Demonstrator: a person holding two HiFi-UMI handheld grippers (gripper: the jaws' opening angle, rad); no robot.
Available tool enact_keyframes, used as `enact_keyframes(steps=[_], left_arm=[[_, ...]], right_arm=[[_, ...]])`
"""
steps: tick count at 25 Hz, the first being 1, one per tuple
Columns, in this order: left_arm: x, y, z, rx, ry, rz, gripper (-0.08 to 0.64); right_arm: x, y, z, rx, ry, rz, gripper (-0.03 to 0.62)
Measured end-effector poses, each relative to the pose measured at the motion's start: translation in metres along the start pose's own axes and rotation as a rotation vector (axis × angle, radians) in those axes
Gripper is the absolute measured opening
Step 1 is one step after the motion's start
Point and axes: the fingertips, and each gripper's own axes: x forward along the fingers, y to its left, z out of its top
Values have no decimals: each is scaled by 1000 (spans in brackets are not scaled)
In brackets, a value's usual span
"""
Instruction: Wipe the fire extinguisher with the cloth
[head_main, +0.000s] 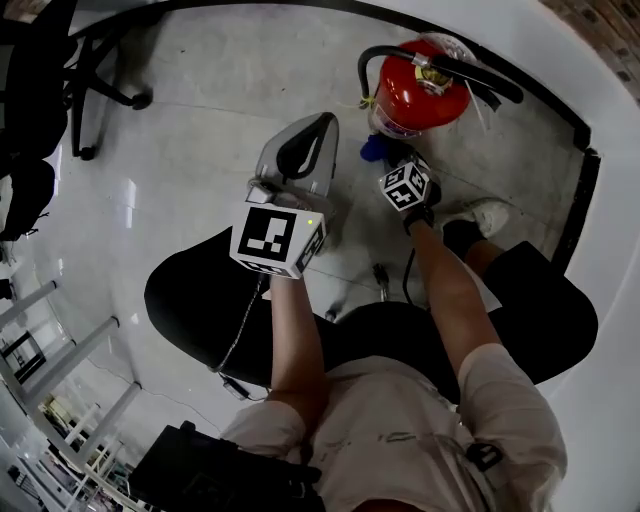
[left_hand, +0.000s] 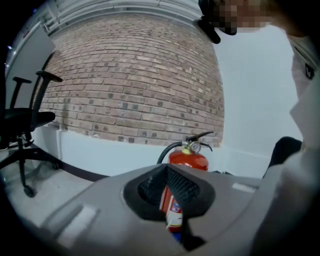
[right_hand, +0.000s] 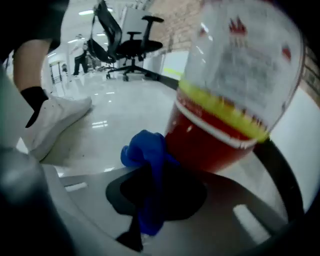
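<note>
A red fire extinguisher (head_main: 415, 95) with a black hose and handle stands on the floor by the white wall. The right gripper view shows its lower body (right_hand: 215, 135) close up, under a yellow band. My right gripper (head_main: 388, 158) is shut on a crumpled blue cloth (head_main: 372, 148) low at the extinguisher's left side. In the right gripper view the cloth (right_hand: 145, 150) bunches out of the right gripper (right_hand: 150, 200) against the red wall. My left gripper (head_main: 322, 122) hangs shut and empty left of the extinguisher. Past the left gripper (left_hand: 168, 172) the extinguisher (left_hand: 189, 160) shows.
A black office chair (head_main: 90, 60) stands at the far left on the pale glossy floor. The person's white shoe (head_main: 485, 215) rests just right of the right gripper. A brick wall (left_hand: 135, 75) rises over a white skirting with a black base strip (head_main: 585, 190). Cables (head_main: 380, 280) lie between the legs.
</note>
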Motion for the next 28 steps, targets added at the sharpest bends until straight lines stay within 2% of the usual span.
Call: enact_keyframes(steps=[3,5,7,10,12,15,18,20,22,26,28], left_arm=[[8,8,4,-2,-2,6,0],[11,15,22,-11,-47,12,0],[12,19,41,-17,-92,17,0],[11,12,66,-4,-146,11,0],[7,5,83,2,-189,4,0],[-2,-6,103,6,-249,-1,0],[-6,-26,110,19,-266,-31,0],[-7,-40,112,30,-272,-58,0],[-10,-48,114,35,-278,-72,0],[-14,-56,113,38,-283,-72,0],[-13,-60,115,36,-289,-76,0]], right_arm=[[11,-8,-21,127,50,27,58],[5,-6,-15,132,59,49,60],[-12,6,4,143,10,108,60],[-64,21,53,139,-182,189,60],[-119,12,96,125,-336,175,60],[-215,-20,159,139,-598,80,60],[-306,-62,200,171,-859,-33,60],[-344,-90,223,169,-962,-86,61],[-349,-110,241,141,-963,-101,60],[-330,-114,252,159,-941,61,61],[-322,-107,241,114,-917,70,61]])
